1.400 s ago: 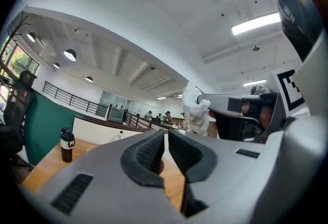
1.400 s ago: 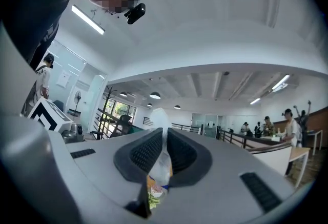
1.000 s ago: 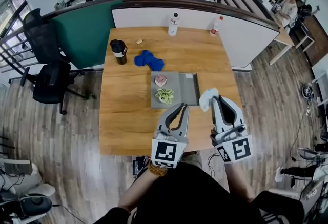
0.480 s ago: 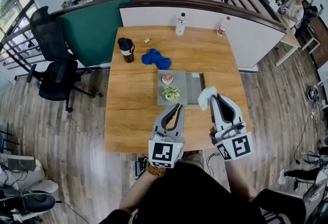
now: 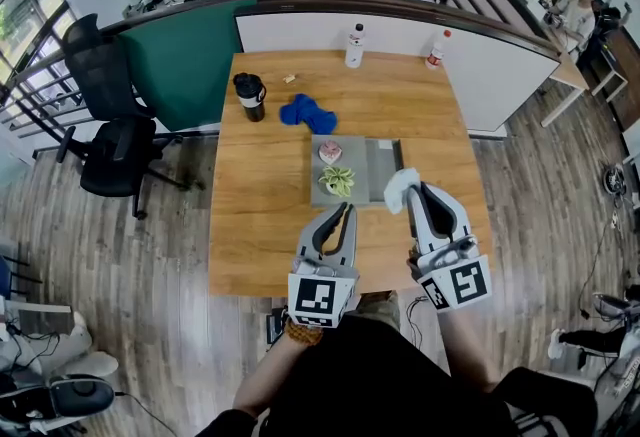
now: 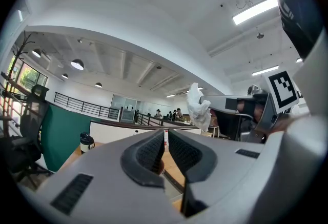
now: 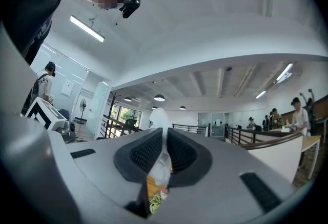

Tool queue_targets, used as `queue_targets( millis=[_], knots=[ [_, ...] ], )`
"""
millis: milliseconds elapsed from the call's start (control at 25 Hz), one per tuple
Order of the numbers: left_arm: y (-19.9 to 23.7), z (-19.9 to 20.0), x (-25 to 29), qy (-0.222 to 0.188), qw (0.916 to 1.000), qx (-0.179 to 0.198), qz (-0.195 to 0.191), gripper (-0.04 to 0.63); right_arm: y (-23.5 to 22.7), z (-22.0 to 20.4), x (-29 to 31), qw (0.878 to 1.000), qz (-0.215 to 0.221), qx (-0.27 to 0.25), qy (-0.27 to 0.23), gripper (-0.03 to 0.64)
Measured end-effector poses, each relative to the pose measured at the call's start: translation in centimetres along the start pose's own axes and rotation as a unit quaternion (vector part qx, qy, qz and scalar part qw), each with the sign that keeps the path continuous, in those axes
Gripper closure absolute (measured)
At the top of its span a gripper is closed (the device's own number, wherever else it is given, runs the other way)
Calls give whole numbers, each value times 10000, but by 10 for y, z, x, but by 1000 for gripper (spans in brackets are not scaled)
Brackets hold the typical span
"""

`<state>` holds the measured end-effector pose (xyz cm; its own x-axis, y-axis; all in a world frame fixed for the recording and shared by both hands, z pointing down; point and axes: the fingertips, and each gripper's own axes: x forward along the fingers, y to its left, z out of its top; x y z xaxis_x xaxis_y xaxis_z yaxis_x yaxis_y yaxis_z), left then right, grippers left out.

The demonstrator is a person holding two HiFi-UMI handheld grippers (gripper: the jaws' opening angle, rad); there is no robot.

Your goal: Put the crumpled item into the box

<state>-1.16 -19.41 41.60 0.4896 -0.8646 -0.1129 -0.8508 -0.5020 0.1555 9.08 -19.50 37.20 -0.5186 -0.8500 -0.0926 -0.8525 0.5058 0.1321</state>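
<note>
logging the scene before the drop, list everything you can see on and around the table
table: one, wooden, centre
box: one, grey, mid table
pink item: one, box's left part, far end
green-and-white item: one, box's left part, near end
cloth: one, blue, beyond the box
cup: one, black, left of the cloth
bottles: two, pale, far table edge
scrap: one, pale, near the cup
office chair: one, black, floor left of the table
crumpled item: one, white, in the right gripper
left gripper: grey, shut, empty
right gripper: grey, shut on the crumpled item
</note>
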Motion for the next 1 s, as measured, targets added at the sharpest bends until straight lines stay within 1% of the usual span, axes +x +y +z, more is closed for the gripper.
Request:
queue_targets(
  millis=[600, 1000],
  knots=[
    [-5, -7, 4, 19, 9999, -42, -106, 554, -10, -12, -4, 9998, -115, 118, 112, 580],
    [-6, -10, 6, 23, 10000, -71, -58, 554, -13, -22, -4, 9996, -87, 172, 183, 580]
  ],
)
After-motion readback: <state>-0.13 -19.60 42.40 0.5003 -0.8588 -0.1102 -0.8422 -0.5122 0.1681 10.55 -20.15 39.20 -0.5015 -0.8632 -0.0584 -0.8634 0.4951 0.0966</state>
